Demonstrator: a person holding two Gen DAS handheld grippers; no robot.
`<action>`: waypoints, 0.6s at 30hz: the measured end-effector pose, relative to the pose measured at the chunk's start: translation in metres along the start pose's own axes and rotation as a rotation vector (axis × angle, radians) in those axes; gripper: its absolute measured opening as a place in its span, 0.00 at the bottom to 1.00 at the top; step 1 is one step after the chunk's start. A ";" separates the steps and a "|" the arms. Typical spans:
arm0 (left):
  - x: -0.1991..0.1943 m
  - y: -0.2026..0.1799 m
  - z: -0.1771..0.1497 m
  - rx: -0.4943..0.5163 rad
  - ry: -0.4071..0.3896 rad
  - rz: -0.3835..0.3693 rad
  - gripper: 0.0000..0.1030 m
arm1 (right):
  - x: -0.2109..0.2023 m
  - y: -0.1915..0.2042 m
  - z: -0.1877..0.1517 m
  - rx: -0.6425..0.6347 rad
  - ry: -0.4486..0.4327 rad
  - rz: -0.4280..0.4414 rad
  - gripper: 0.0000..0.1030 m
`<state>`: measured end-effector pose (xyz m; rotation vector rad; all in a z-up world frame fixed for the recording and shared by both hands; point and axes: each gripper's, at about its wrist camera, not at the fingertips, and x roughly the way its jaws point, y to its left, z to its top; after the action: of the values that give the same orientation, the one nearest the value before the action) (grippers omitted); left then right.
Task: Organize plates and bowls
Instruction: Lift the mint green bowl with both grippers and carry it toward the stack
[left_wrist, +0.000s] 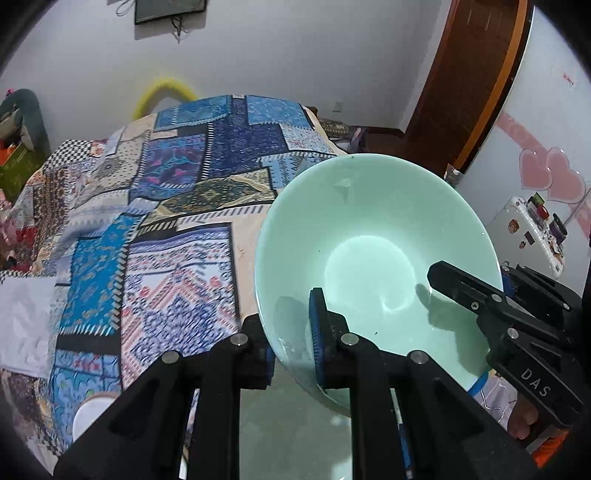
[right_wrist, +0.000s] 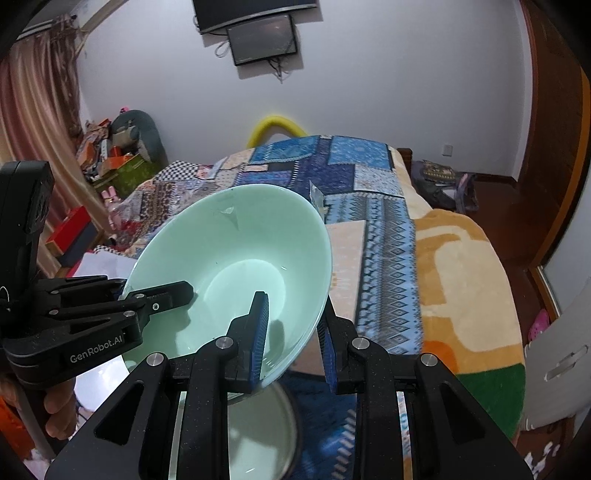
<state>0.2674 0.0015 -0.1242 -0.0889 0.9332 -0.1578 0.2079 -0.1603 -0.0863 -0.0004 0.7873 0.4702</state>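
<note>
Left tool (left_wrist: 291, 347) clamped on the rim of the mint-green bowl (left_wrist: 369, 236) at its 7 o'clock, one pad inside, one outside. Right tool (right_wrist: 291, 339) clamped on the opposite rim, at 4 o'clock in its own view, same inside/outside grip. Bowl held off the surface between both tools, tilted, empty, above the bed's patchwork quilt (left_wrist: 166, 206). Below it at 6 o'clock, a round glass surface (right_wrist: 258, 435). A person's fingers (right_wrist: 59, 410) wrap the left handle.
</note>
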 end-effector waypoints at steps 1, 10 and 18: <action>-0.004 0.003 -0.003 -0.005 -0.004 0.001 0.15 | -0.001 0.004 -0.001 -0.005 -0.001 0.004 0.23; -0.038 0.043 -0.038 -0.068 -0.020 0.031 0.15 | 0.001 0.050 -0.013 -0.056 0.004 0.066 0.23; -0.066 0.079 -0.074 -0.135 -0.035 0.080 0.15 | 0.009 0.092 -0.028 -0.119 0.018 0.125 0.23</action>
<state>0.1765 0.0905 -0.1276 -0.1780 0.9107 -0.0190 0.1568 -0.0793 -0.0968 -0.0664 0.7791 0.6354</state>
